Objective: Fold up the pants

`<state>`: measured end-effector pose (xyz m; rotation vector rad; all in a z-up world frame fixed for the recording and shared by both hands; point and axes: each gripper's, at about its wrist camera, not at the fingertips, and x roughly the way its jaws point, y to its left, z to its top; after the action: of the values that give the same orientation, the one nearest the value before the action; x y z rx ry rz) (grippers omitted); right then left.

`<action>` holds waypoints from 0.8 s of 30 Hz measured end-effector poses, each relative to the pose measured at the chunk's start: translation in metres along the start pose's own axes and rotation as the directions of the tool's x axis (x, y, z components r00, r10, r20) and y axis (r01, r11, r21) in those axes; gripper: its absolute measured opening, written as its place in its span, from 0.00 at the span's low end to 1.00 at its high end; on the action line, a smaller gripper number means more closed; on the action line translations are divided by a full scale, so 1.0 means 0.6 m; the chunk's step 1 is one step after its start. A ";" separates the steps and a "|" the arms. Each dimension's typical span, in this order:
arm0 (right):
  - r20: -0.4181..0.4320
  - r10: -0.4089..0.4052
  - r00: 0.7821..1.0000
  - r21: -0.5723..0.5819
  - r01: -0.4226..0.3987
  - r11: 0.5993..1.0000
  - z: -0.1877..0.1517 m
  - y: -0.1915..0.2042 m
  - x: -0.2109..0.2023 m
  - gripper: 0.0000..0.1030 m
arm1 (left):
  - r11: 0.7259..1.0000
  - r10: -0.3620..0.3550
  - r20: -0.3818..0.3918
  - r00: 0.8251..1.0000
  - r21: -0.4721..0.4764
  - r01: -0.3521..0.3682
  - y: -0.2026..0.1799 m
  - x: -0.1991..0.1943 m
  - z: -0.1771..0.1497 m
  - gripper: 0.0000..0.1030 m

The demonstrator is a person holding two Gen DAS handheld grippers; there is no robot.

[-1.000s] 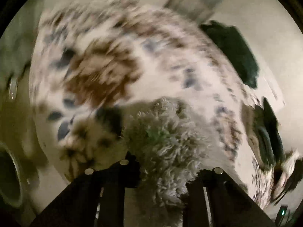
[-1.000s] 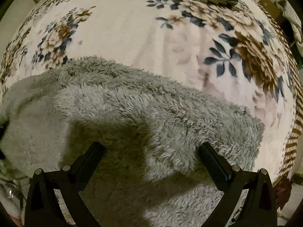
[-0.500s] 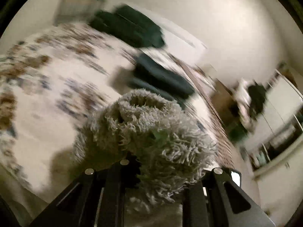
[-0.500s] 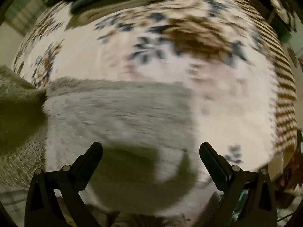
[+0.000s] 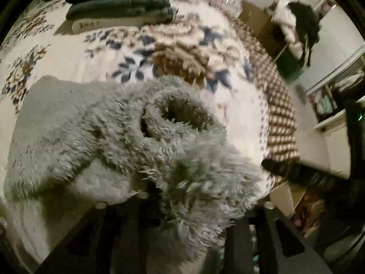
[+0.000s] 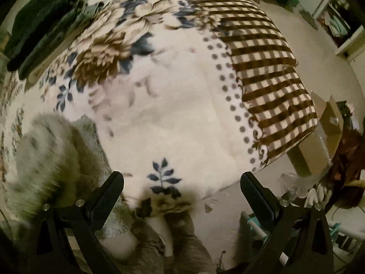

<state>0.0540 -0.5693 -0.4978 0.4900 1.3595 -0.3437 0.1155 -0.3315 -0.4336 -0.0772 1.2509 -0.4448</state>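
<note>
My left gripper (image 5: 194,196) is clamped on a bunched end of the fluffy grey pants (image 5: 95,132), lifting it over the floral blanket (image 5: 109,52) for folding; right gripper (image 6: 182,182) gapes wide, holding nothing.

Fluffy grey pants (image 5: 187,159) bury the left hand-held gripper (image 5: 194,196); we cannot see its fingertips. At 9 o'clock in the right view the pants (image 6: 52,157) blur. Dark folded stack (image 5: 121,2), 12 o'clock, cut by the rim.
</note>
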 end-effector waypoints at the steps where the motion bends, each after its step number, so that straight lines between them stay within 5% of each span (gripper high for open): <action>1: 0.005 0.016 1.000 0.001 -0.016 1.000 0.003 -0.003 -0.004 1.00 | 1.000 -0.025 -0.007 1.000 -0.002 0.025 -0.001 -0.013 -0.002 0.62; 3: 0.016 0.066 0.998 0.000 -0.066 0.998 0.011 -0.006 -0.009 1.00 | 0.996 -0.083 0.001 0.997 -0.021 0.083 0.002 -0.044 -0.010 0.84; 8: -0.018 0.255 0.967 -0.002 -0.255 0.967 0.019 0.025 -0.014 1.00 | 0.988 -0.127 0.060 0.990 -0.080 0.132 0.042 -0.132 -0.016 0.84; 15: -0.189 0.436 0.880 -0.040 -0.450 0.892 -0.003 0.157 0.044 1.00 | 0.961 0.117 0.079 0.990 -0.262 -0.092 0.236 -0.154 0.036 0.84; 19: -0.276 0.424 0.862 -0.051 -0.454 0.890 -0.013 0.203 0.099 1.00 | 0.941 0.194 0.060 0.979 -0.293 -0.168 0.320 -0.122 0.061 0.84; 20: -0.264 0.416 0.870 -0.058 -0.445 0.894 -0.011 0.204 0.102 0.92 | 0.942 0.186 0.047 0.981 -0.293 -0.165 0.336 -0.107 0.070 0.84; 21: -0.230 0.401 0.886 -0.057 -0.424 0.904 -0.006 0.199 0.102 0.58 | 0.940 0.182 0.033 0.983 -0.299 -0.164 0.348 -0.097 0.075 0.84; 22: -0.205 0.364 0.909 -0.041 -0.379 0.924 0.003 0.188 0.102 0.39 | 0.940 0.171 0.018 0.985 -0.304 -0.158 0.359 -0.085 0.081 0.84; 23: -0.184 0.340 0.922 0.000 -0.346 0.938 0.014 0.168 0.103 0.28 | 0.939 0.151 0.003 0.989 -0.312 -0.142 0.369 -0.074 0.087 0.84; 24: -0.172 0.339 0.925 0.047 -0.336 0.941 0.024 0.148 0.107 0.28 | 0.939 0.141 -0.006 0.990 -0.317 -0.136 0.374 -0.064 0.091 0.84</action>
<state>0.1229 -0.4982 -0.5467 0.7717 1.4143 -0.0275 0.2204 -0.1227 -0.4475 -0.2638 1.2934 -0.1173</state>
